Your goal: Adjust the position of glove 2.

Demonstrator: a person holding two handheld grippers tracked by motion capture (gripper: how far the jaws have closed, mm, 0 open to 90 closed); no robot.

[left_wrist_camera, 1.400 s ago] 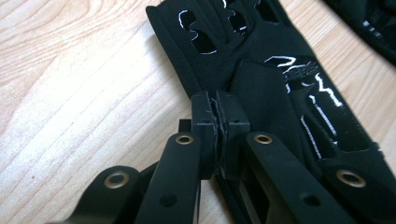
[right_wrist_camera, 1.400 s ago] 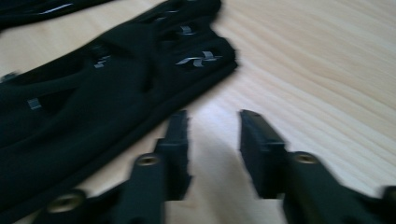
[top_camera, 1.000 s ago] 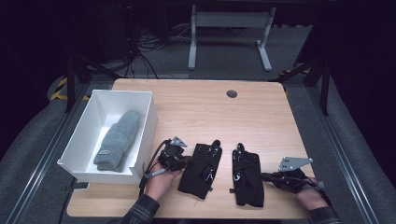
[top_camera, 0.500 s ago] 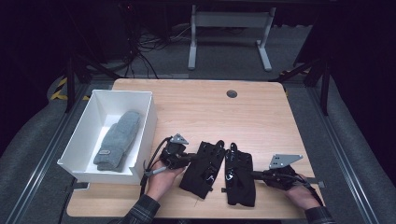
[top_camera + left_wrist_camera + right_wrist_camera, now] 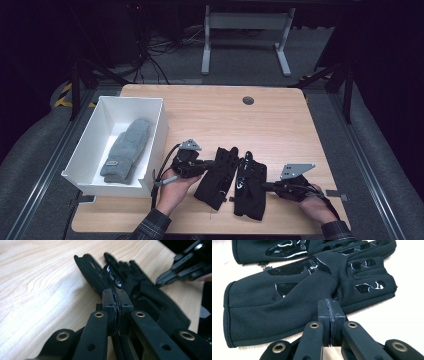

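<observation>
Two black gloves (image 5: 235,180) lie side by side on the bench (image 5: 270,125), each pinched at its edge by a closed gripper: left gripper (image 5: 202,163), right gripper (image 5: 267,186). Thin fabric could slip out if lifted quickly.

Two black gloves (image 5: 235,181) are seen on a light wood-grain table (image 5: 280,125); glossy black wavy patches are printed on the matte fabric of the right-hand glove (image 5: 294,290). A grey knitted mitten (image 5: 125,150) with a small tag is contained in a white box (image 5: 90,150). Both grippers — left gripper (image 5: 116,302) and right gripper (image 5: 330,312) — are finished in black, with brass-coloured rivets. A grey plate (image 5: 296,170) is carried on the right gripper.
</observation>
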